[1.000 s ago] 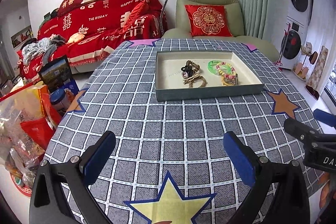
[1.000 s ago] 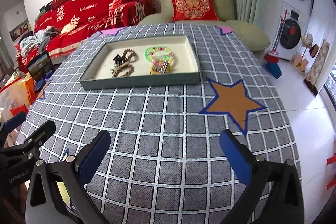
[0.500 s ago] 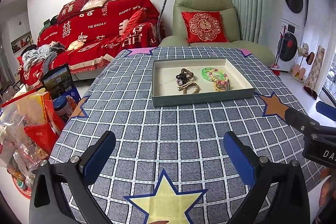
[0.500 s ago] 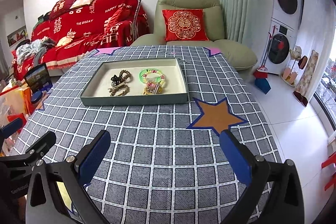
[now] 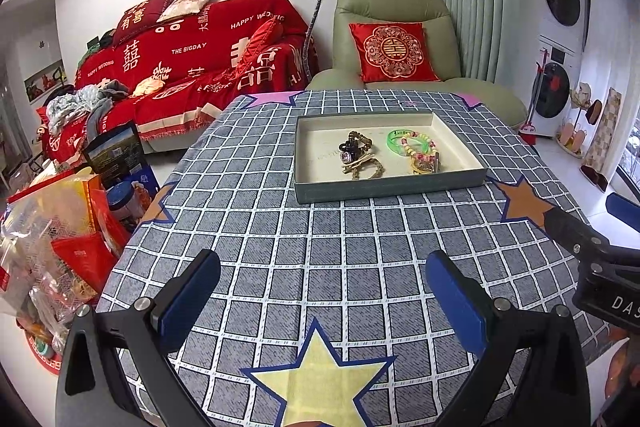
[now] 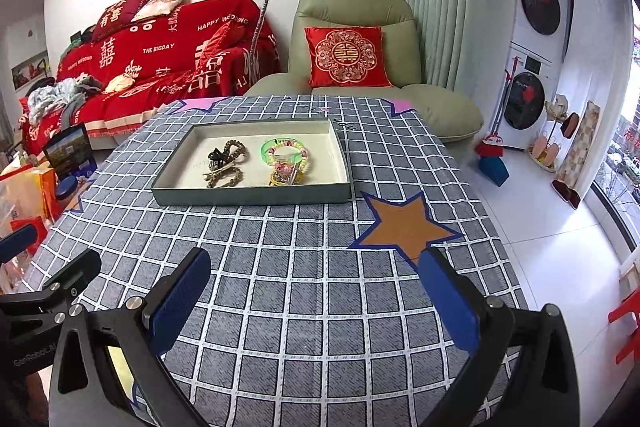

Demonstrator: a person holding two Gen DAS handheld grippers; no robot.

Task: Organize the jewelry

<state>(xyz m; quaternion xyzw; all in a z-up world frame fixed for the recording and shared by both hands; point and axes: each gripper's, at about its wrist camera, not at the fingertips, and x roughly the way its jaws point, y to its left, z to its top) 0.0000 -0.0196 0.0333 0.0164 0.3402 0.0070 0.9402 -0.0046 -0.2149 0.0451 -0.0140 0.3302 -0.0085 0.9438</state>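
A shallow grey-green tray (image 5: pixel 390 187) (image 6: pixel 252 195) with a cream inside sits at the far middle of the checked table. In it lie a dark hair clip and brown bead bracelets (image 5: pixel 358 157) (image 6: pixel 226 163) on the left, and a green bangle with coloured bead bracelets (image 5: pixel 414 149) (image 6: pixel 286 157) on the right. My left gripper (image 5: pixel 322 291) is open and empty above the near table edge. My right gripper (image 6: pixel 314 291) is open and empty beside it, also well short of the tray.
The table carries a grey grid cloth with a yellow star (image 5: pixel 320 383) and an orange star (image 6: pixel 404 227). Bags and boxes (image 5: pixel 60 227) crowd the floor at the left. A red sofa (image 5: pixel 192 59) and green armchair (image 5: pixel 396 39) stand behind.
Both grippers have pulled back and risen; the tray now looks smaller and farther, and more of the room shows. Both stay open and empty.
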